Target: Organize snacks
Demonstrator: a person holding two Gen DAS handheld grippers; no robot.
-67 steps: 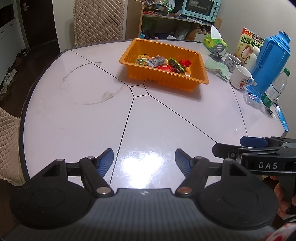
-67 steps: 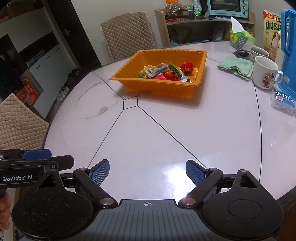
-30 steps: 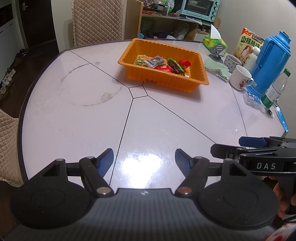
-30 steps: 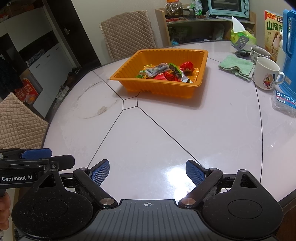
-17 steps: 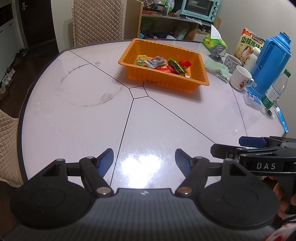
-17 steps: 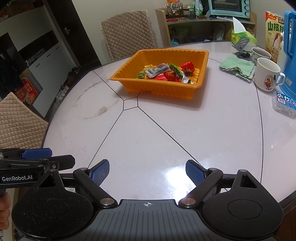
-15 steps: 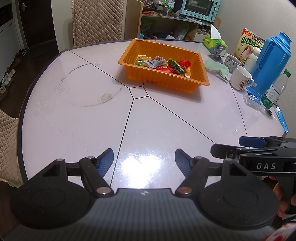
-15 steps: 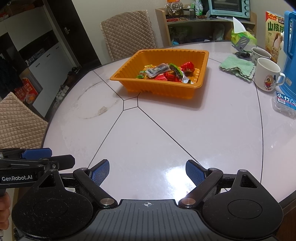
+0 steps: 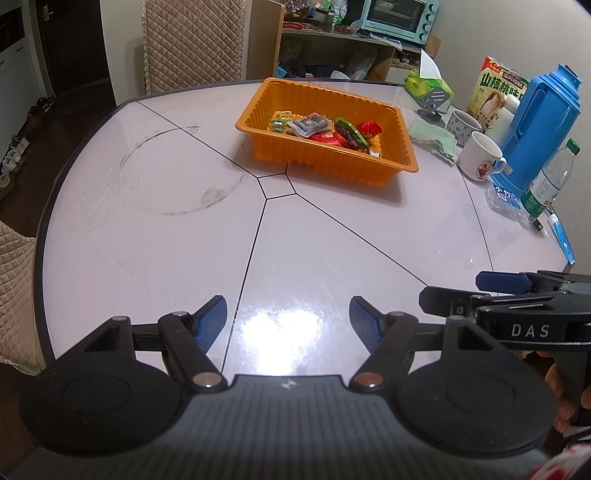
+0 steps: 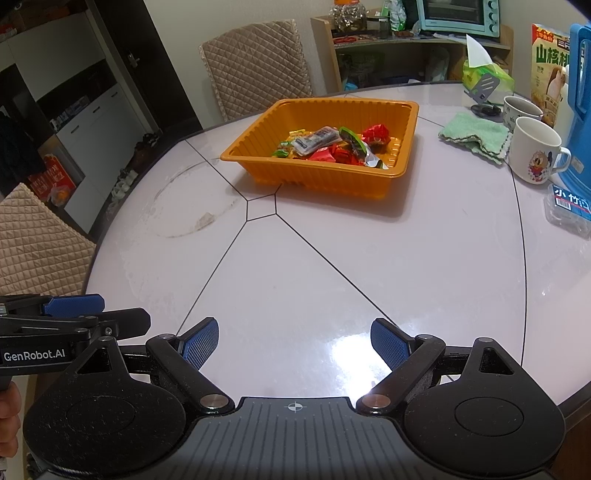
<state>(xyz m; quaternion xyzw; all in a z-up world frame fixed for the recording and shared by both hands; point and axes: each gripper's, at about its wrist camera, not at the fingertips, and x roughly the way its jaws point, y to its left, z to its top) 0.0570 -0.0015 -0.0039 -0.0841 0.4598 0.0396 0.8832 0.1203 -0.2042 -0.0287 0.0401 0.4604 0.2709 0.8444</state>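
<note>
"DAS" on right gripper (image 9: 495, 291); "GenRobot.AI" on left gripper (image 10: 96, 314)

The left gripper (image 9: 288, 319) and right gripper (image 10: 294, 341) both tilt downward, jaws spread wide and empty, side by side, each gripped by a hand (image 9: 565, 398).

There was one desk (image 9: 147, 236) and one orange tray (image 9: 399, 162) on it. The snacks (image 9: 325, 131) in the tray lay heaped and overlapping, so their exact number could not be told; several wrappers showed, among them one grey packet (image 10: 317, 140), one green one (image 10: 352, 138) and one red one (image 10: 376, 133). Two mugs (image 10: 535, 149) stood by one green cloth (image 10: 476, 136). There was one blue jug (image 9: 543, 122), one bottle (image 9: 550, 181), one tissue pack (image 9: 424, 83), one carton (image 9: 496, 86) and one oven (image 9: 399, 16). Two quilted chairs (image 10: 258, 62) showed in the right wrist view. Two tools were present, the left (image 9: 288, 319) and the right (image 10: 294, 343), each with two blue pads.
</note>
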